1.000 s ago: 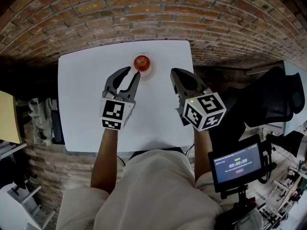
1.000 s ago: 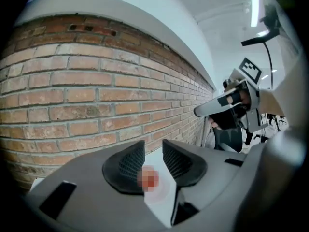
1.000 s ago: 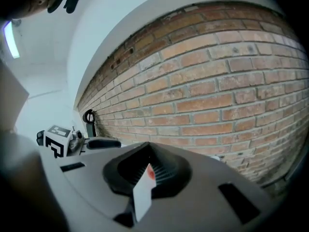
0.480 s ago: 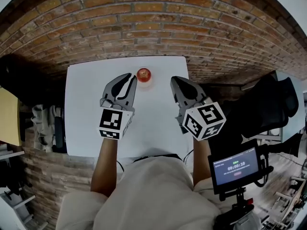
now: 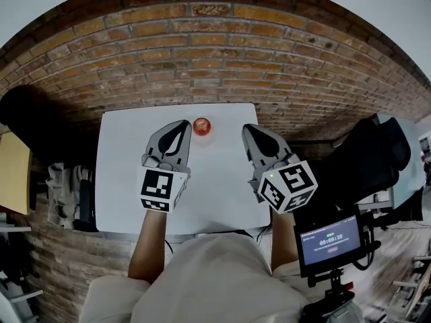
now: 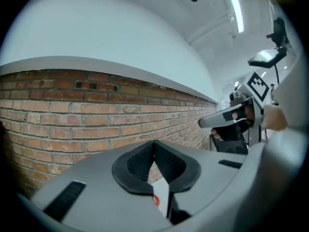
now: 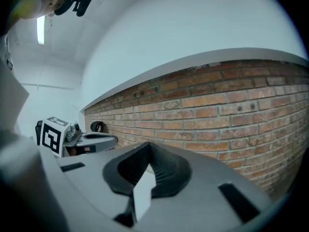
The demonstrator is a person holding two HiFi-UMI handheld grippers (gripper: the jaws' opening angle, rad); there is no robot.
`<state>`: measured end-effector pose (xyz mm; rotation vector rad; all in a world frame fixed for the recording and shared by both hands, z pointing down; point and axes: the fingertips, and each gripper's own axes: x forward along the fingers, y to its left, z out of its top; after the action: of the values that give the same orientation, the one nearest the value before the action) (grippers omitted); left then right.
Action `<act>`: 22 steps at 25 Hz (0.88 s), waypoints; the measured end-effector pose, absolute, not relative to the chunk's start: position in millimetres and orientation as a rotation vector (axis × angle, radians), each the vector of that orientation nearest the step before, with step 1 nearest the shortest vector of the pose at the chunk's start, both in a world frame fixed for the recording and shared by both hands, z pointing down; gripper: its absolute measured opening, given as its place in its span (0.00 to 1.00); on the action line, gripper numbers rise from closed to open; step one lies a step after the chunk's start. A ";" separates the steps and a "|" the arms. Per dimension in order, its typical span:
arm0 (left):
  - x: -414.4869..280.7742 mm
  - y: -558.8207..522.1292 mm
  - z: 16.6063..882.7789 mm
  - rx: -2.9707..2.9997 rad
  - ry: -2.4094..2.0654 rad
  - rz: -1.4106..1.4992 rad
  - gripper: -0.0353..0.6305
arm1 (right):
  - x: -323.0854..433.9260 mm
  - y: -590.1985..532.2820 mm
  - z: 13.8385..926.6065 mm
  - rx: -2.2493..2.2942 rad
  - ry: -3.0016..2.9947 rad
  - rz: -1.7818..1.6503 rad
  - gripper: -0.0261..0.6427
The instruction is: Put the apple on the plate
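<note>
Apple (image 5: 201, 125) on white plate (image 5: 205, 138), far edge of table (image 5: 118, 173)

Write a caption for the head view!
Left gripper and right gripper, both shut and empty, above a white table; red apple on its plate at the far edge.

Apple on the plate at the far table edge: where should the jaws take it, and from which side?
Probably best to grip the apple across its widest middle, from above on the near side. It is round, the rim of the plate skirts its base, and the brick wall stands close behind. The left gripper is nearest; its shut jaws must open first.
</note>
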<state>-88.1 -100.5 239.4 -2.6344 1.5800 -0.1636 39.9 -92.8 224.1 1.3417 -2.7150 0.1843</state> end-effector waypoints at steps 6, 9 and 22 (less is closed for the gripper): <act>-83.1 -88.3 214.5 -2.604 1.532 -0.144 0.06 | 43.3 -81.9 201.5 1.365 -2.720 0.103 0.04; -79.3 -79.1 204.1 -2.599 1.520 -0.134 0.06 | 43.5 -73.4 192.0 1.358 -2.721 0.079 0.04; -70.5 -61.0 184.2 -2.567 1.513 -0.096 0.06 | 43.3 -59.9 179.4 1.337 -2.713 0.005 0.04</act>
<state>-70.5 -61.0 184.2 -2.5670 1.5132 -0.0960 43.3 -59.9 179.4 1.3374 -2.7128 0.0052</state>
